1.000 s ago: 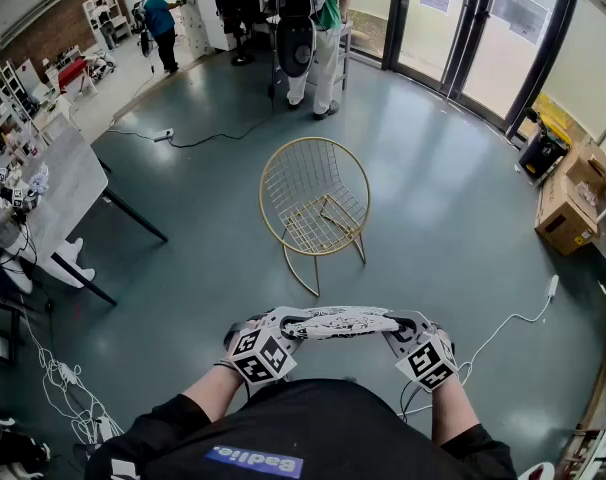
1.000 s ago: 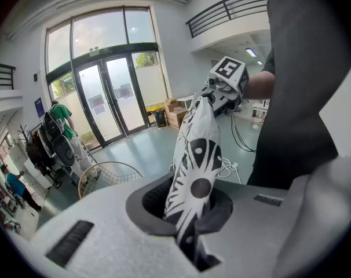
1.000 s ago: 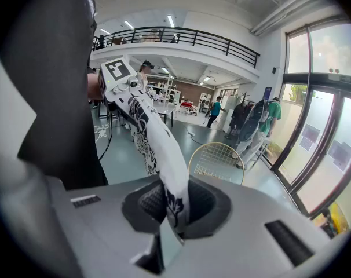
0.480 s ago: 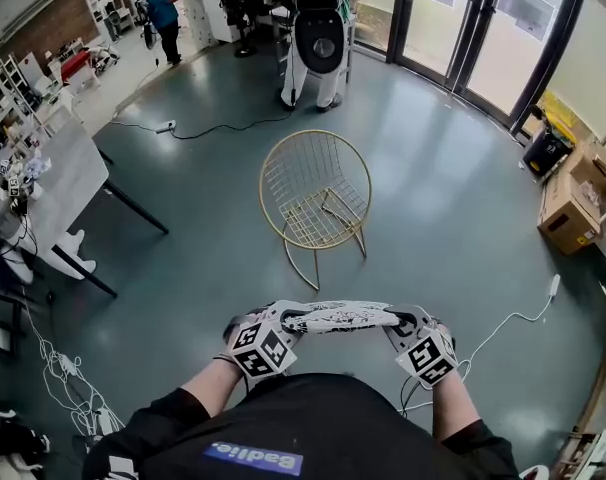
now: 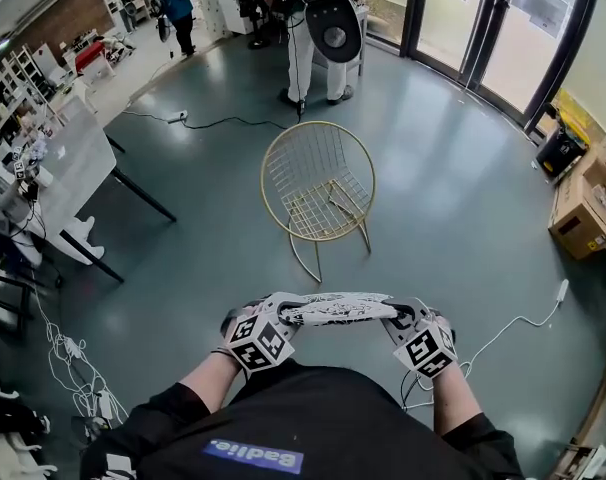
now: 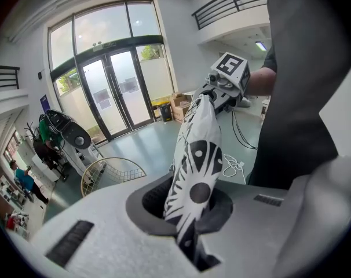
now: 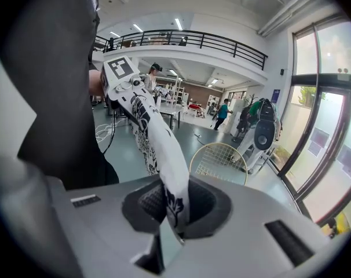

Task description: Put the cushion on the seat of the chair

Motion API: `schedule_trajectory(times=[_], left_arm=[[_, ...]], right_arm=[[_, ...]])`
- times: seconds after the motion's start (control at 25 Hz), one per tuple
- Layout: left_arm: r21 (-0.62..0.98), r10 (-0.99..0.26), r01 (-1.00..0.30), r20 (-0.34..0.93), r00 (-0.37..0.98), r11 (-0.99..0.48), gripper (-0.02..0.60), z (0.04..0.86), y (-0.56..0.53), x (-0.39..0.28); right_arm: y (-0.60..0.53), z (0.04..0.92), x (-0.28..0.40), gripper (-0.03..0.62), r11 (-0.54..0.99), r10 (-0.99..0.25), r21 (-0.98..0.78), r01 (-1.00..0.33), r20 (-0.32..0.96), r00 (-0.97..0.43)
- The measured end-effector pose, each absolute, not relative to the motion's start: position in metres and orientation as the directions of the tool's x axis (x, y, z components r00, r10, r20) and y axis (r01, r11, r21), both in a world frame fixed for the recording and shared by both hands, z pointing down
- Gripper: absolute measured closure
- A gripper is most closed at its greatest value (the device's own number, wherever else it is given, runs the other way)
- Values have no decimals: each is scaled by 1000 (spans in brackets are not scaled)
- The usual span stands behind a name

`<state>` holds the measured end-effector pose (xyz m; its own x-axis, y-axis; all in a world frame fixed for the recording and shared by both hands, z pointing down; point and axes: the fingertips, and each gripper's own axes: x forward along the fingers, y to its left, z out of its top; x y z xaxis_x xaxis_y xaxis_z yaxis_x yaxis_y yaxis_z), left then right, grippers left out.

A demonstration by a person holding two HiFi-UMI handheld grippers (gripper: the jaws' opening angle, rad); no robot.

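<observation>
The left gripper (image 5: 279,316) is clamped on one end of the flat white cushion with black patterns (image 5: 338,311). The right gripper (image 5: 401,318) is clamped on the opposite end, so the cushion spans between the two claws (just in front of the person's black shirt (image 5: 313,418)). The round gold wire chair (image 5: 318,183) stands ahead of both claws, well apart from them.

the person wears a black top (image 5: 313,423) whose sleeves (image 5: 168,413) stop short of the forearms, with a blue patch (image 5: 255,457) of white lettering on the front. the left gripper (image 5: 281,315) and the right gripper (image 5: 401,318) are pale grey plastic. each bears a white marker cube (image 5: 260,345) printed with black squares, a dark ribbed recess (image 7: 143,200) and narrow dark slots (image 7: 285,234).
</observation>
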<state>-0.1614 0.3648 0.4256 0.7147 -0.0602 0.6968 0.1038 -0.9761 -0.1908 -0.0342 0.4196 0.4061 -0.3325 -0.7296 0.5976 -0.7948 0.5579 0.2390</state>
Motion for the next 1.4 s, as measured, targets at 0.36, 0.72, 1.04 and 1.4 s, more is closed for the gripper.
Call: schedule_trajectory(times=[0.36, 0.72, 1.04, 1.4], left_arm=[[-210, -115, 45, 689, 715, -977, 558, 426, 365, -133], [-222, -127, 36, 673, 729, -974, 558, 441, 305, -109], [-165, -76, 50, 676, 733, -985, 558, 458, 221, -87], [-53, 20, 75, 671, 741, -996, 558, 479, 136, -66]], right_arm=[[419, 410, -5, 551, 597, -717, 247, -763, 591, -370], [361, 428, 17, 551, 606, -703, 236, -760, 606, -372], [276, 439, 38, 551, 612, -671, 212, -762, 649, -358], [183, 450, 59, 551, 616, -625, 175, -768, 702, -341]])
